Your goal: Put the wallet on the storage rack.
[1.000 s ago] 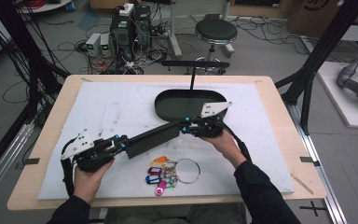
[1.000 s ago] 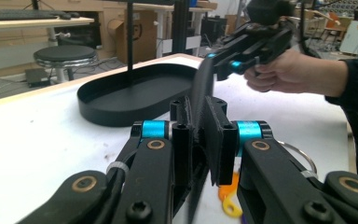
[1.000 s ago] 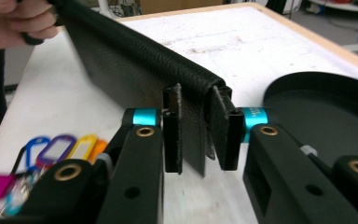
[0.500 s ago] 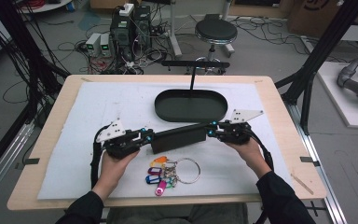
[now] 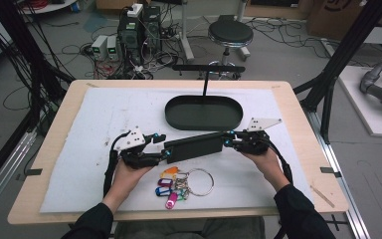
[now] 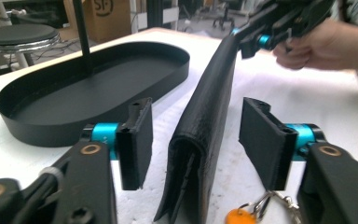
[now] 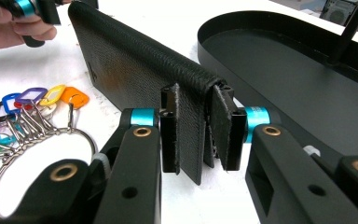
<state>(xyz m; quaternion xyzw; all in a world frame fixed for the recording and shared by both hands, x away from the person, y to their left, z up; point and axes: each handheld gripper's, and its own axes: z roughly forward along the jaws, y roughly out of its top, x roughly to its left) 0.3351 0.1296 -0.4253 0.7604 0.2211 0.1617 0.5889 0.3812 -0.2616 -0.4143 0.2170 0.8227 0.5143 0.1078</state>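
place: likely lab | cables [image 5: 54,55] | floor electronics [image 5: 129,35] | stool [image 5: 230,34]

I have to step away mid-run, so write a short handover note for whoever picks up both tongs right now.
Right tongs: shut on one end of the long black textured leather wallet.
Left tongs: open, jaws either side of the wallet's other end, not gripping.
Wallet stands on edge on the white mat, in front of the black oval metal tray and outside it. The metal key ring with coloured plastic tags lies nearer the person.
Done: wallet grasped at one end.
Left: probably moving it into the tray.
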